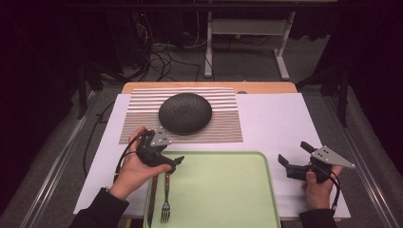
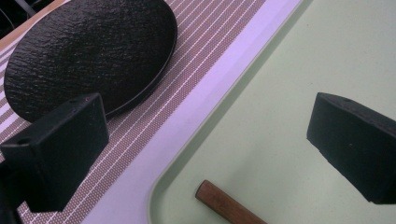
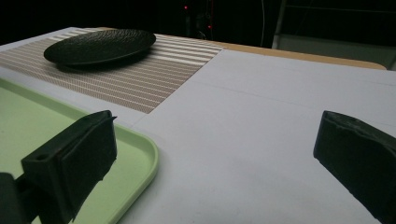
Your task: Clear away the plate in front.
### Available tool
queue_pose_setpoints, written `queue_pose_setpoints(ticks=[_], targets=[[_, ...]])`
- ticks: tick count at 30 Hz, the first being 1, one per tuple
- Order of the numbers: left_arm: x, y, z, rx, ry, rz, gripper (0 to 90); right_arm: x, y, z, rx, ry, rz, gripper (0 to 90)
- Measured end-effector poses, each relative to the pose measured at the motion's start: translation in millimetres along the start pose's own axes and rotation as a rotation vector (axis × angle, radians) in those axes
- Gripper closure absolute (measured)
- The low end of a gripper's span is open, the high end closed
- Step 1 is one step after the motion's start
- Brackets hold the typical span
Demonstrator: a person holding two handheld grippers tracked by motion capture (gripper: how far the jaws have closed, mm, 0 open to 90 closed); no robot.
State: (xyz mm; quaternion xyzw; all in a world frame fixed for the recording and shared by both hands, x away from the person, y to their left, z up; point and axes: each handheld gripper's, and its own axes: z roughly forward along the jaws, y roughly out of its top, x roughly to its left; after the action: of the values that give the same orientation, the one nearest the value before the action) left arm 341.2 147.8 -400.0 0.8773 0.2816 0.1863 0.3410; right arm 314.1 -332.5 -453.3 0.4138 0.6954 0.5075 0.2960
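left gripper is seen held over the near-left corner of the green tray, jaws spread apart with nothing between them. in the left gripper view the wooden handle end of one utensil is seen lying on the tray floor just below the gap between the jaws. from the high view two utensils are noted side by side along the tray's left edge: a knife with a wooden handle and a fork, handles toward the placemat, tips toward the person. they lie very close to each other; whether they touch cannot be told.

right gripper is held off the tray to its right, above the white sheet, jaws likewise spread and empty.

a dark textured plate is seen resting on the striped placemat beyond the tray, apart from both grippers.

step in hand is judged to be the pickup of a utensil by the left gripper, probably for setting beside the plate.

notes for doing it well:
- jaws should be lowered astride one handle only, so that the neighbour is not dragged along.
- the handle should be gripped across its width near the wooden end, jaws square to it.
- the tray rim is close on the left; the outer jaw should be kept clear of it.
- the handle lies flat on the tray, so the jaw tips should be brought right down to the floor before closing.
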Motion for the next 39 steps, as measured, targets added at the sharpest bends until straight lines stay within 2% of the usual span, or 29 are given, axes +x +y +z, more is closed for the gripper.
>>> queue_pose_setpoints(ticks=[5, 11, 14, 20, 28, 32, 39], targets=[[3.1, 1.2, 6.1, 0.016, 0.013, 0.013, 0.0, 0.4, 0.0, 0.7, 0.002, -0.001, -0.003, 0.0], [10.0, 5.3, 11.8, 0.026, 0.039, 0.040, 0.0, 3.4, -0.1, 2.4, 0.014, -0.028, -0.020, 0.0], [14.5, 7.1, 16.8, 0.044, 0.067, 0.060, 0.0, 3.3, -0.1, 2.3, 0.014, -0.026, -0.020, 0.0], [27.0, 8.5, 26.3, 0.049, 0.069, 0.055, 1.8, 3.7, -0.3, 2.5, 0.015, -0.027, -0.018, 0.0], [33.7, 13.2, 39.9, 0.056, 0.076, 0.070, 6.8, 4.1, -0.3, 3.3, 0.017, -0.027, -0.022, 0.0], [36.9, 14.5, 48.3, 0.081, 0.080, 0.076, 9.2, 4.1, -0.3, 3.2, 0.017, -0.028, -0.022, 0.0], [38.0, 17.8, 59.2, 0.099, 0.091, 0.086, 12.7, 4.3, -0.3, 3.5, 0.019, -0.028, -0.023, 0.0]])
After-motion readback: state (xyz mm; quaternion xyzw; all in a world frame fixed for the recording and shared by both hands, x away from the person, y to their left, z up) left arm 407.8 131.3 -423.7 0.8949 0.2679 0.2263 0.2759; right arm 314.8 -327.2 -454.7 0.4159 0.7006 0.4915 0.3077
